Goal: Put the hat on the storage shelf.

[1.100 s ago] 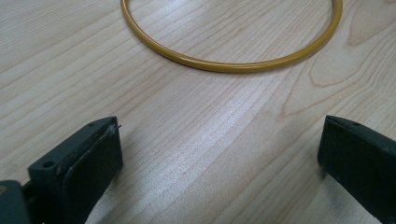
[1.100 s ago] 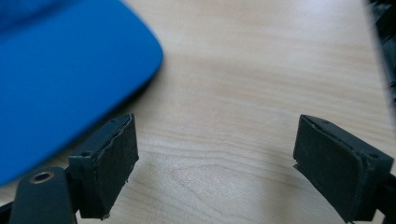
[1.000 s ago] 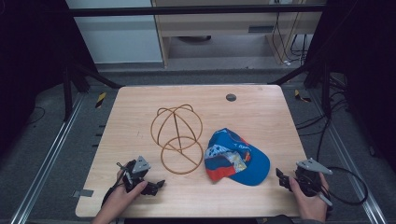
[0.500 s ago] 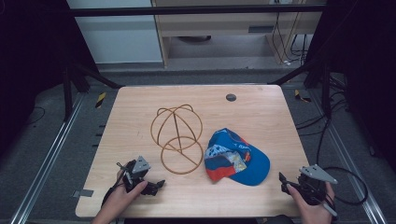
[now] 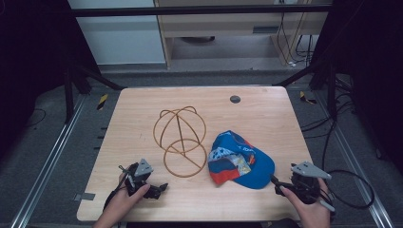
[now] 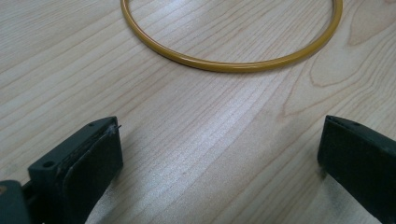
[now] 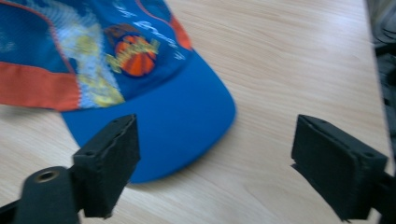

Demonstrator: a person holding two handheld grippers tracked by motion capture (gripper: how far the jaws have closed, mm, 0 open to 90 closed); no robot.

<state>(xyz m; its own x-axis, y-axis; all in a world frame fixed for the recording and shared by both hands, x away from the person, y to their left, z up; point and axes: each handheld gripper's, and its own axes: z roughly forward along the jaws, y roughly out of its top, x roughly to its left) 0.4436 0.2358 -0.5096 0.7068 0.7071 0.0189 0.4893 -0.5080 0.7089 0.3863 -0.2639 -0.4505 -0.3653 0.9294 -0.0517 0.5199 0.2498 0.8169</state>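
A blue cap (image 5: 240,160) with orange panels and a printed front lies on the wooden table (image 5: 266,114), right of centre. Its brim (image 7: 182,121) points toward my right gripper (image 5: 275,182). That gripper (image 7: 215,163) hovers just short of the brim, and its jaws have just drawn in a touch. They still stand wide open with nothing between them. A golden wire hat stand (image 5: 179,135) sits mid-table. Its base ring (image 6: 233,65) lies just ahead of my left gripper (image 6: 219,158). This gripper (image 5: 160,188) rests open and empty near the front left edge.
A small dark round disc (image 5: 235,99) is set in the table near its far edge. A cable (image 5: 347,190) trails from the right gripper off the table's right side. Metal frame rails (image 5: 52,156) run along both sides, and the front edge lies right under both hands.
My right gripper has risen a little and shifted slightly by the front right corner, staying near the cap's brim. The left gripper, the cap and the wire stand have kept still.
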